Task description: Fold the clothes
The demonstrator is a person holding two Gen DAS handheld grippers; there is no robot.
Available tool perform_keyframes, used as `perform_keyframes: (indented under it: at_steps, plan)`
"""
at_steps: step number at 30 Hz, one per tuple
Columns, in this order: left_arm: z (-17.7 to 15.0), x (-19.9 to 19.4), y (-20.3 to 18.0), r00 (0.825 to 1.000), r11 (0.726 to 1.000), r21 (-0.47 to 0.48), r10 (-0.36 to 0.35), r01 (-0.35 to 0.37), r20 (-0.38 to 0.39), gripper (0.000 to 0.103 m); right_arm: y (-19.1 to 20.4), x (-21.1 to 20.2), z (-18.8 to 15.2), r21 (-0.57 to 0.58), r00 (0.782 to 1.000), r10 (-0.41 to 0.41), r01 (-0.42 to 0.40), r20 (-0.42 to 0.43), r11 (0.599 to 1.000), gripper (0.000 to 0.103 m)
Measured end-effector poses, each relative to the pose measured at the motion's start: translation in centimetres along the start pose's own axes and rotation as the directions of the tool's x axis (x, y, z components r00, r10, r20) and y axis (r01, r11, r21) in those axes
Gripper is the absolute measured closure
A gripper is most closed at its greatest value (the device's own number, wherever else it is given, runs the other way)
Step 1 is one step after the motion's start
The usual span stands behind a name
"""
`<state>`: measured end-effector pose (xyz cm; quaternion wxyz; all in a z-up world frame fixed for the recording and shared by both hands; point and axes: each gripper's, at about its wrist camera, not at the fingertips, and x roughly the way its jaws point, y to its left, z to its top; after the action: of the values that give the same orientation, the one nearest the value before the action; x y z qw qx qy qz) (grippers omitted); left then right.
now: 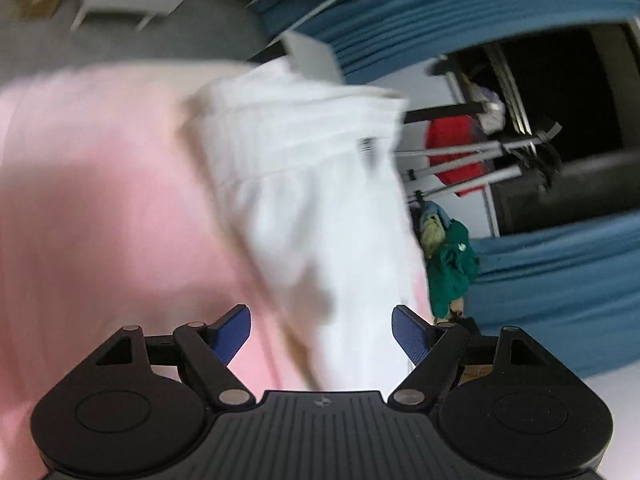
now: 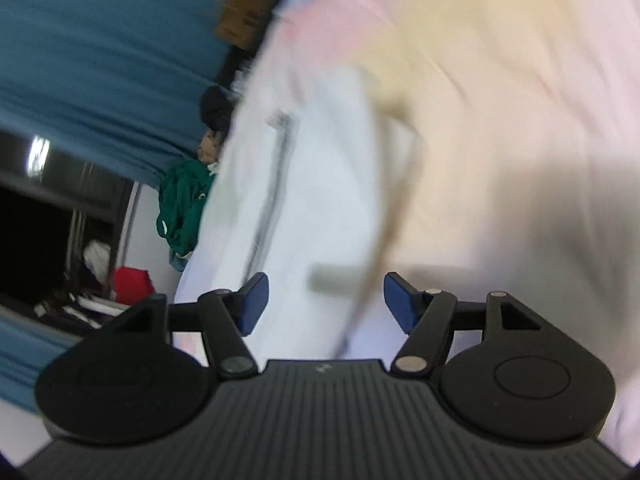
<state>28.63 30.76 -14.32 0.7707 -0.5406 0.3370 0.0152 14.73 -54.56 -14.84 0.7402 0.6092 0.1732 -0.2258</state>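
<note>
A white garment (image 1: 312, 184) lies on a pink sheet (image 1: 100, 184), blurred by motion. My left gripper (image 1: 322, 332) is open and empty just above the garment's near part. In the right wrist view the same white garment (image 2: 296, 208) lies along the pink sheet (image 2: 520, 120), with a dark line down it that may be a zipper or seam. My right gripper (image 2: 326, 300) is open and empty over the garment's near end. Both views are tilted and smeared.
A green garment (image 1: 452, 268) hangs off the bed's edge, also in the right wrist view (image 2: 184, 208). Blue curtains (image 1: 460, 12), a drying rack (image 1: 472, 168) with a red item (image 1: 452, 148), and a dark window (image 1: 568, 92) stand beyond.
</note>
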Motion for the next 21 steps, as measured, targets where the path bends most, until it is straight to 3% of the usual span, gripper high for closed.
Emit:
perform_keyframes:
  at_steps: [3,8,12,13,16,17,21]
  plan:
    - [0.5,1.1,0.1,0.998,0.999,0.043,0.026,-0.028,0.049,0.03,-0.6,1.7,-0.4,-0.004,1.0,0.011,-0.011,0.004,1.0,0.036]
    - [1.2,3.7,-0.7,0.99,0.991,0.136,-0.013,-0.006,0.141,0.033,-0.6,5.4,0.7,-0.028,0.993,0.067,-0.065,0.096,0.997,0.038]
    - [0.8,5.9,-2.0,0.979,0.978,0.207,-0.031,-0.011,0.2,0.043,-0.9,8.0,1.2,-0.052,0.963,0.136,-0.128,0.231,0.99,0.039]
    - [0.7,6.2,-2.5,0.977,0.977,0.211,-0.024,-0.022,0.213,0.05,-0.7,8.4,1.4,-0.065,0.956,0.146,-0.134,0.254,0.989,0.039]
    - [0.4,6.8,-4.0,0.969,0.976,0.209,0.007,-0.06,0.245,0.076,-0.6,9.5,2.3,-0.033,0.946,0.161,-0.158,0.28,0.987,0.056]
    - [0.3,7.0,-4.5,0.967,0.976,0.207,0.018,-0.073,0.256,0.083,-0.6,9.6,2.6,-0.012,0.946,0.169,-0.173,0.277,0.985,0.073]
    - [0.2,3.7,-5.5,0.969,0.985,0.17,-0.037,-0.005,0.244,0.09,-0.1,8.6,2.3,-0.01,0.947,0.148,-0.151,0.287,0.988,0.085]
